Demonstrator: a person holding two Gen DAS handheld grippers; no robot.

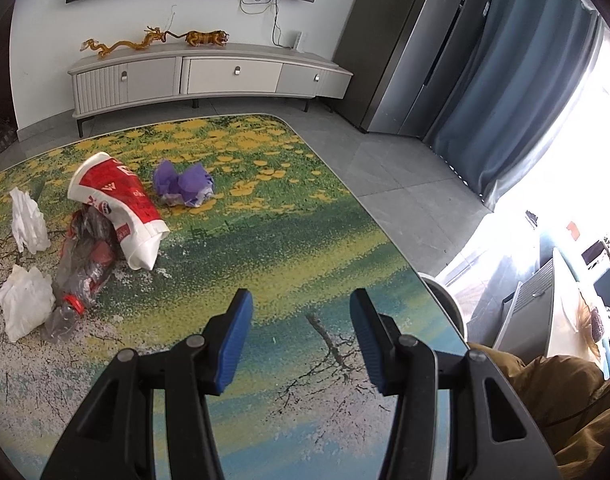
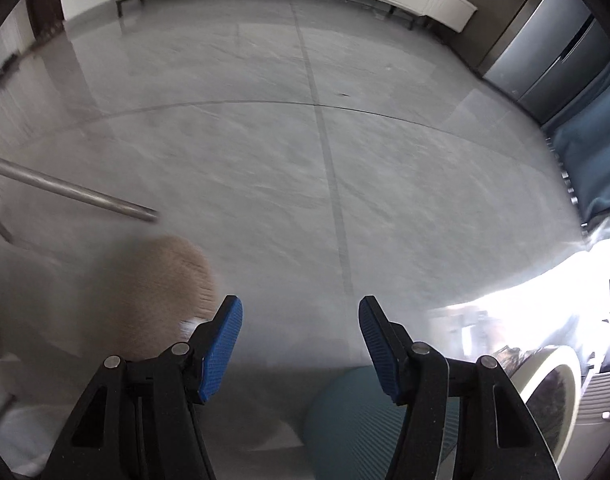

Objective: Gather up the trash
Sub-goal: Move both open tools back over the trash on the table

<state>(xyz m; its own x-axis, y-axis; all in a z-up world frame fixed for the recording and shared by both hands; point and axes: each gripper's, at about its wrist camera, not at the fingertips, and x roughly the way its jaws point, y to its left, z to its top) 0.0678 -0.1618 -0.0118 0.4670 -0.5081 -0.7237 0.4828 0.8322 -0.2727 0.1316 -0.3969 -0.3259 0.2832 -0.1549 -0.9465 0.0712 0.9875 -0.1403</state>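
Hovering the left gripper point(image 1: 301, 312), jaws spread and empty, we go far-left for the red cup point(image 1: 117, 204) lying on the crushed bottle point(image 1: 81, 268) on the surface point(image 1: 305, 220); pinch its rim. Right gripper point(image 2: 301, 316) gapes over the floor point(image 2: 305, 140).

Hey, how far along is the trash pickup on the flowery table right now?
Nothing visibly collected. In hand: nothing; the left gripper is open over the table, and the right gripper is open over grey floor. Left: crushed red-and-white paper cup, crumpled clear plastic bottle with red cap, purple wad, two white tissues.
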